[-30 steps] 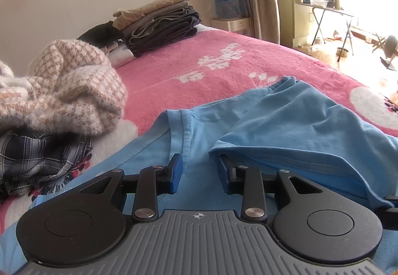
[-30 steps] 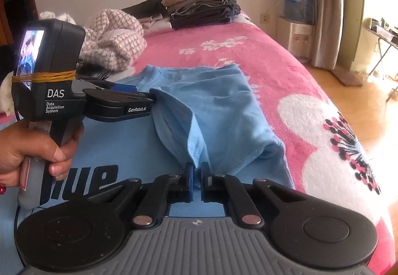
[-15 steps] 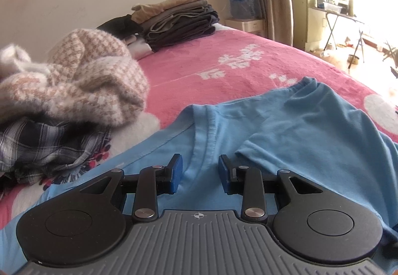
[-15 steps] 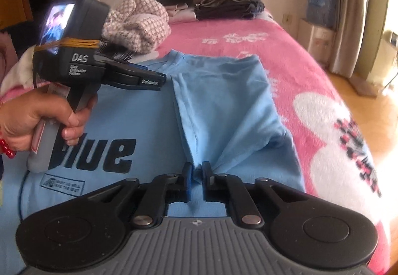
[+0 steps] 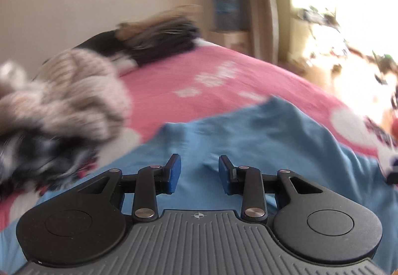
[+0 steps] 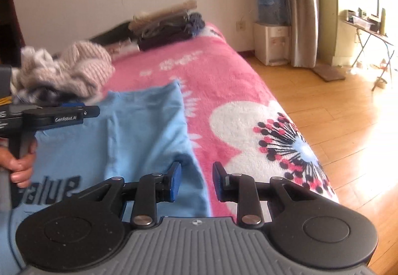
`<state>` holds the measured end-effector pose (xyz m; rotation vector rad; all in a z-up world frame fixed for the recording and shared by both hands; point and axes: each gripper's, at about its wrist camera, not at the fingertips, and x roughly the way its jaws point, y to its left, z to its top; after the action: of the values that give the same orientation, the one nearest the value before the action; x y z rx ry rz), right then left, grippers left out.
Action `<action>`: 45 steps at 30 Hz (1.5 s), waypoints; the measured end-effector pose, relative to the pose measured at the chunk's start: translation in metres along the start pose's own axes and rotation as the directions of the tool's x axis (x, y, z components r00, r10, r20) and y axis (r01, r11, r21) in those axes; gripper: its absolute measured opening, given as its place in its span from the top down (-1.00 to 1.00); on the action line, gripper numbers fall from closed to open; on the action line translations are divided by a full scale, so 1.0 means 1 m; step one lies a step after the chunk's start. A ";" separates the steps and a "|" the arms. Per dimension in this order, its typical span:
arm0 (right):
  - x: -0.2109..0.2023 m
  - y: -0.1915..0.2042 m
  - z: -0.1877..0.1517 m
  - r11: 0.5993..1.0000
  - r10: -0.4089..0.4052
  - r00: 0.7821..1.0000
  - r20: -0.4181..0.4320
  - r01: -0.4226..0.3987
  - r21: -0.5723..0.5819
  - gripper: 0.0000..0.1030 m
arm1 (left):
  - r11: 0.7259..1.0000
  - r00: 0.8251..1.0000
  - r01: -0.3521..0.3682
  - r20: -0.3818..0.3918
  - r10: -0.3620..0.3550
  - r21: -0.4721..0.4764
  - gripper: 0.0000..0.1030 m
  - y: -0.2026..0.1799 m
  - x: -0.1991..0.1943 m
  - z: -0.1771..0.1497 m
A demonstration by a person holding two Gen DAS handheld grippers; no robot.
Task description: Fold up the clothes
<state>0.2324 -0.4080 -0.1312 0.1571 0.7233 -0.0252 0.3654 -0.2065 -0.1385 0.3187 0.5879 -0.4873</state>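
Letting go marks this moment: the right tool (image 6: 194,181), which half a second ago had its blue pads pinched shut on the folded edge of the blue T-shirt (image 6: 146,130), now stands with its pads wide apart and nothing between them. The left tool (image 5: 199,173) is likewise parted and empty, as it was in the earlier views, hovering just above the shirt's upper part.

The shirt lies spread on the pink bed (image 6: 223,76), its right side turned inward so that a long lengthwise crease runs down the cloth and the folded flap rests flat on the body. I judge that one side fold is now laid and released, so the shirt is partly folded; the opposite side cannot be seen well enough to say whether it is folded too.

Much is hard to make out. The left wrist view is smeared by motion, so the neckline and the crease there are only soft shapes, and the sweater heap (image 5: 67,98) and the folded stack (image 5: 159,36) at the far end of the bed blur together. In the right wrist view the shirt's lower hem is hidden under the tool's body, the dark print (image 6: 49,190) is cut off, and only part of the person's hand (image 6: 18,165) on the left handle shows at the frame edge.
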 end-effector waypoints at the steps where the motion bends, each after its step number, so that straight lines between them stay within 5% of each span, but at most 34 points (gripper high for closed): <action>1: 0.005 0.001 -0.001 1.000 0.001 1.000 -0.003 -0.001 -0.020 0.43 | 1.000 1.000 0.007 -0.005 -0.007 0.008 0.36 -0.005 0.002 -0.002; 7: 0.018 -0.017 -0.010 0.997 0.034 0.999 0.010 -0.035 0.076 0.97 | 1.000 0.999 -0.008 -0.041 0.007 -0.018 0.36 -0.007 0.010 -0.014; 19: -0.001 -0.046 -0.015 0.971 0.044 0.999 0.019 -0.047 0.236 0.91 | 0.999 0.997 -0.039 -0.063 0.037 -0.034 0.35 -0.006 0.012 -0.020; 28: 0.000 -0.007 0.019 0.992 0.103 0.987 0.127 -0.112 0.064 0.91 | 0.997 0.997 -0.056 -0.056 0.053 -0.049 0.35 -0.004 0.007 -0.008; 32: 0.032 0.000 0.009 0.995 0.081 0.997 0.007 -0.082 0.056 0.91 | 0.997 0.998 -0.058 -0.040 0.056 -0.057 0.35 -0.001 0.003 0.005; 36: 0.038 -0.001 -0.003 0.995 0.087 0.996 0.015 -0.087 0.047 0.92 | 0.996 0.998 -0.060 -0.023 0.059 -0.064 0.35 0.002 -0.002 0.017; 42: 0.039 -0.001 -0.009 0.995 0.092 0.995 0.032 -0.093 0.044 0.92 | 0.984 0.985 0.156 -0.059 -0.161 -0.092 0.35 -0.026 0.038 0.078; 45: 0.039 -0.003 -0.010 0.994 0.100 0.994 0.034 -0.102 0.049 0.92 | 0.979 0.977 0.194 -0.078 -0.199 -0.065 0.36 -0.039 0.061 0.090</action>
<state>0.2545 -0.4086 -0.1650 0.2413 0.6829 0.0507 0.4292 -0.2981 -0.1100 0.2287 0.7178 -0.6485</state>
